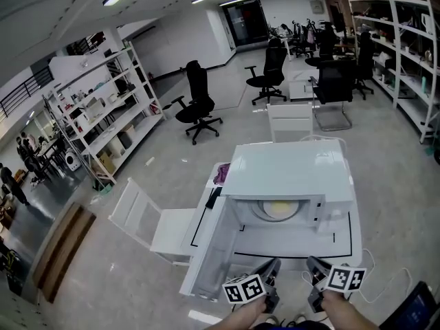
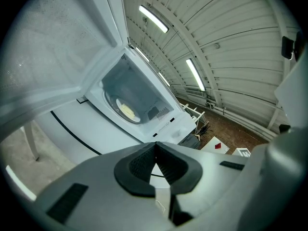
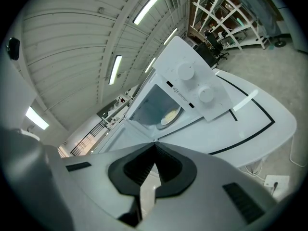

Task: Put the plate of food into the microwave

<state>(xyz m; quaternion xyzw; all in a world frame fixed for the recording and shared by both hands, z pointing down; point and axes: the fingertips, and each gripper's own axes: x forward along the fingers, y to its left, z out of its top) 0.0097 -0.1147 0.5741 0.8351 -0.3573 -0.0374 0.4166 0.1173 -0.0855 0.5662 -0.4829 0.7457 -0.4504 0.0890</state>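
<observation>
The white microwave [image 1: 289, 174] stands on a white table [image 1: 344, 243] with its door [image 1: 210, 249] swung open to the left. Inside, on the turntable, lies the plate of yellow food [image 1: 278, 210]; it also shows in the left gripper view as the plate [image 2: 126, 111] and in the right gripper view as the plate [image 3: 169, 115]. Both grippers hover at the table's near edge, apart from the microwave. My left gripper [image 1: 273, 265] [image 2: 155, 144] is shut with nothing in it. My right gripper [image 1: 313, 263] [image 3: 155, 142] is shut and holds nothing too.
A white chair [image 1: 155, 225] stands left of the table, another [image 1: 289, 119] behind it. A purple thing [image 1: 221, 174] and a black object [image 1: 213, 198] lie on the table's left side. The microwave's two knobs [image 3: 185, 71] sit right of the cavity. A laptop [image 1: 416, 308] is at bottom right.
</observation>
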